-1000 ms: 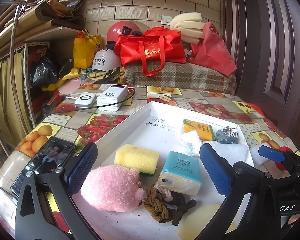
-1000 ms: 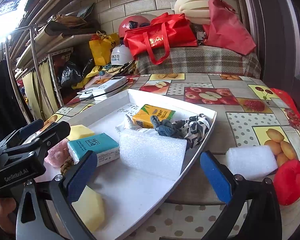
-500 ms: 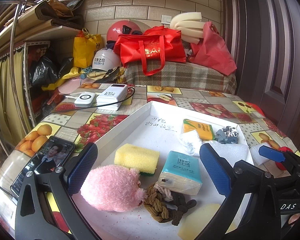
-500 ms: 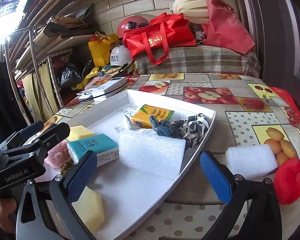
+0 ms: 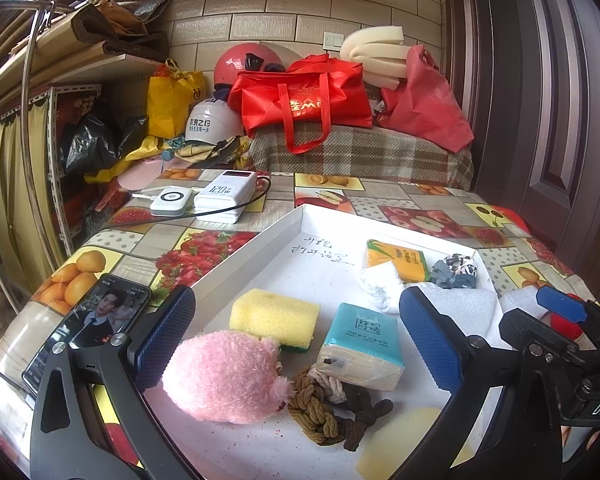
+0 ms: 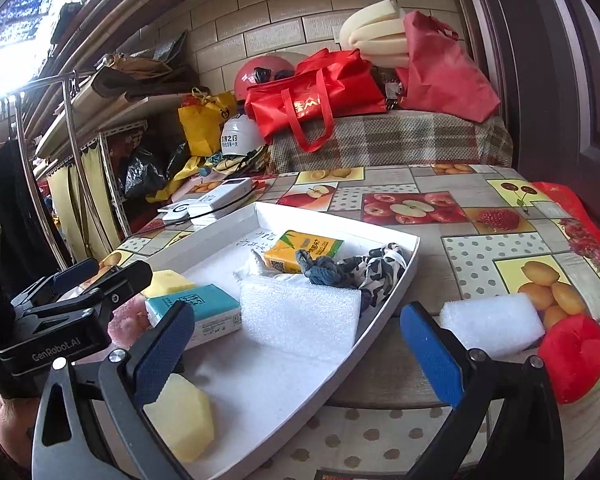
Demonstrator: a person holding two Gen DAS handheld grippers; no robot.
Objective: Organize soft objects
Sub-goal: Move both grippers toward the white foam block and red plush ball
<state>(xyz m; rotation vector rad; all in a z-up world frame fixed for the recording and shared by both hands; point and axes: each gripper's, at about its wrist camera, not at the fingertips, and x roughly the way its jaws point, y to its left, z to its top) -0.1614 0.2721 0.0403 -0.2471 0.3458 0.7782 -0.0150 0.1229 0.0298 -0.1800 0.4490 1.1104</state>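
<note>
A white tray (image 5: 260, 248) holds several soft things: a pink plush (image 5: 224, 376), a yellow sponge (image 5: 274, 316), a teal tissue pack (image 5: 362, 344), braided rope (image 5: 320, 408), a yellow tissue pack (image 5: 396, 260), grey cloth (image 5: 454, 272) and a white foam sheet (image 6: 300, 316). My left gripper (image 5: 298, 340) hovers open over the tray's near end with nothing between its fingers. My right gripper (image 6: 296, 354) is open above the tray's right rim (image 6: 380, 316). A white foam block (image 6: 492, 324) and a red plush (image 6: 572, 356) lie on the table right of the tray.
A phone (image 5: 88, 324) lies left of the tray. Two white power banks (image 5: 224, 196) with a cable sit behind it. Red bags (image 5: 304, 96), helmets (image 5: 208, 124) and foam rolls (image 5: 376, 52) crowd the back. A dark door (image 5: 548, 120) stands at the right.
</note>
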